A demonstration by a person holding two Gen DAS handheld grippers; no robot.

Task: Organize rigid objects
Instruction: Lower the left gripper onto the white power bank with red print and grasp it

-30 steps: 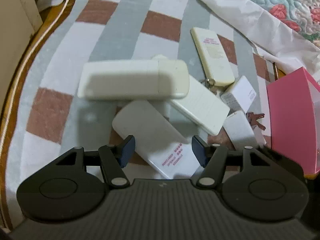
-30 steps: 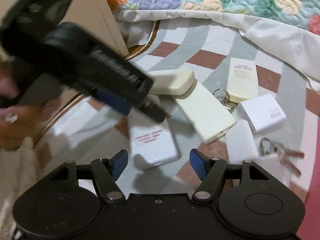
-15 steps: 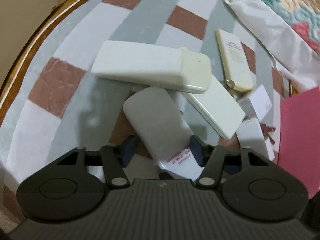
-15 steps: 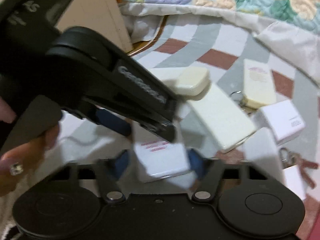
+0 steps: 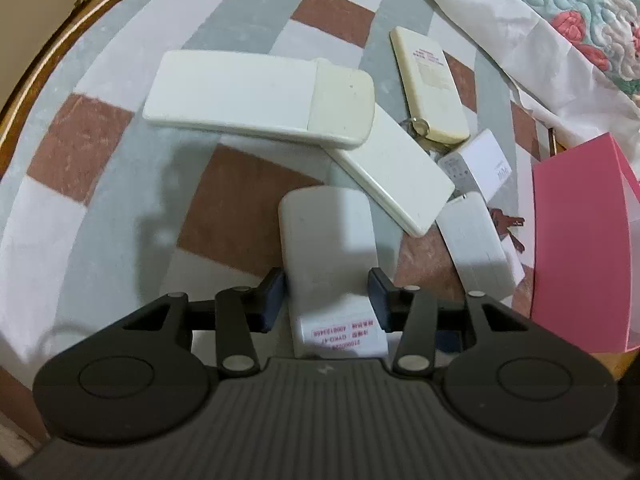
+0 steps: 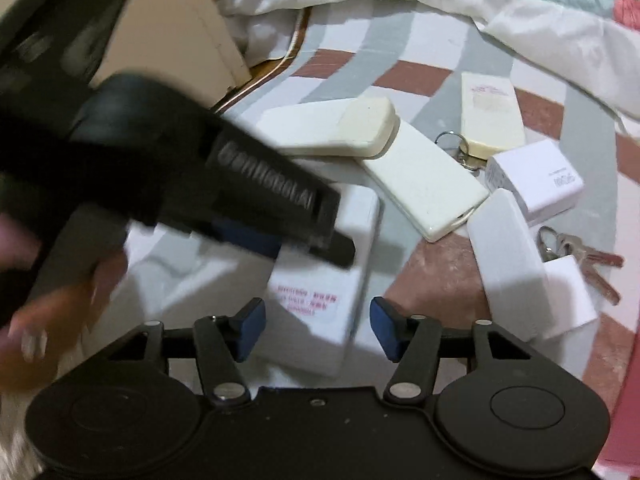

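A white remote with a red-printed label [image 5: 328, 248] lies on the checked cloth [image 5: 80, 208]. My left gripper [image 5: 327, 300] points down over it, jaws closing, and both blue pads touch its long sides. In the right wrist view the same remote [image 6: 316, 300] has its near end between the jaws of my right gripper [image 6: 316, 330]. Those jaws are opening, with a gap at the right pad. There the left gripper [image 6: 296, 244] crosses from the left, held by a hand [image 6: 60, 320].
Behind lie a long white remote with a cream end [image 5: 256, 100], a flat cream slab [image 5: 392, 176], a cream remote on a keyring [image 5: 430, 84], a white charger cube [image 5: 480, 164], a white block [image 5: 476, 240] and keys [image 5: 508, 224]. A pink box [image 5: 580, 248] stands at the right.
The left jaws have narrowed onto the labelled remote. It now lies straight between the pads, drawn clear of the long remote. The right gripper came closer to its near end.
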